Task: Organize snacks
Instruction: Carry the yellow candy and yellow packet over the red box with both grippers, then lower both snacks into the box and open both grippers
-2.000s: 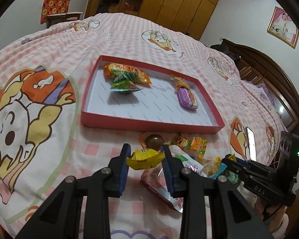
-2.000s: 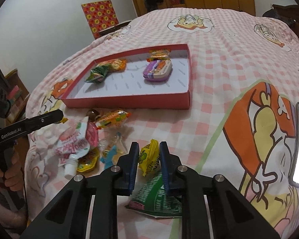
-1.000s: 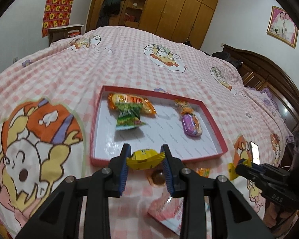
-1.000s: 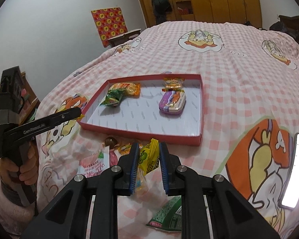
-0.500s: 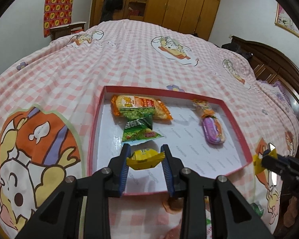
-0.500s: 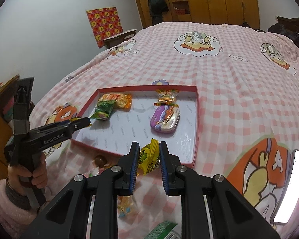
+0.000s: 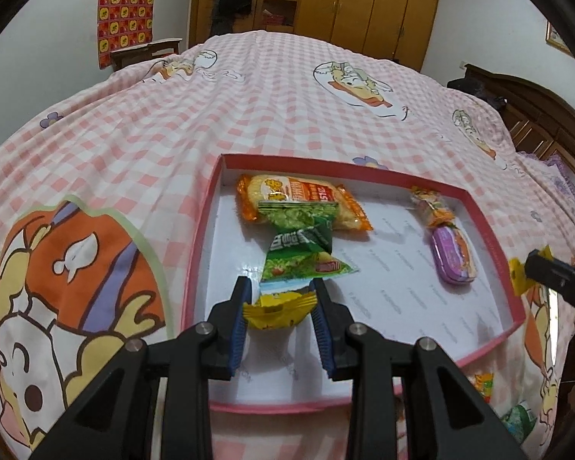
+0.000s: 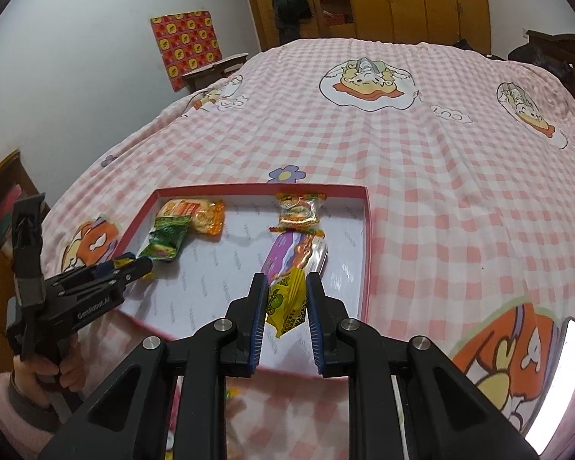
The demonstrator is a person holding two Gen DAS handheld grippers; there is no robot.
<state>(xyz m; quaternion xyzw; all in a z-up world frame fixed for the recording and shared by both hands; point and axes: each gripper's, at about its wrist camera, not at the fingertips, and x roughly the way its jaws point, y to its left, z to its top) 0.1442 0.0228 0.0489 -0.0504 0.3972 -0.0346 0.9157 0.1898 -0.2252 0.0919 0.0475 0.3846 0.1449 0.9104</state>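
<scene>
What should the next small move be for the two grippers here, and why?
Probably lower and open both. The left gripper holds a yellow candy over the red tray, just short of the green packet. The right gripper holds a yellow snack packet above the tray's near end by the purple packet. Each sits over bare tray floor.

Your left gripper (image 7: 280, 308) is closed, its blue-padded fingers (image 7: 238, 329) pressing in from both sides on what it carries, and it points forward and slightly down. Your right gripper (image 8: 286, 304) is likewise clamped, fingers (image 8: 258, 320) close together and level. In the right wrist view your left hand (image 8: 46, 373) wraps the pistol-style handle at the lower left, a pink fuzzy sleeve (image 8: 13, 410) at the wrist.
</scene>
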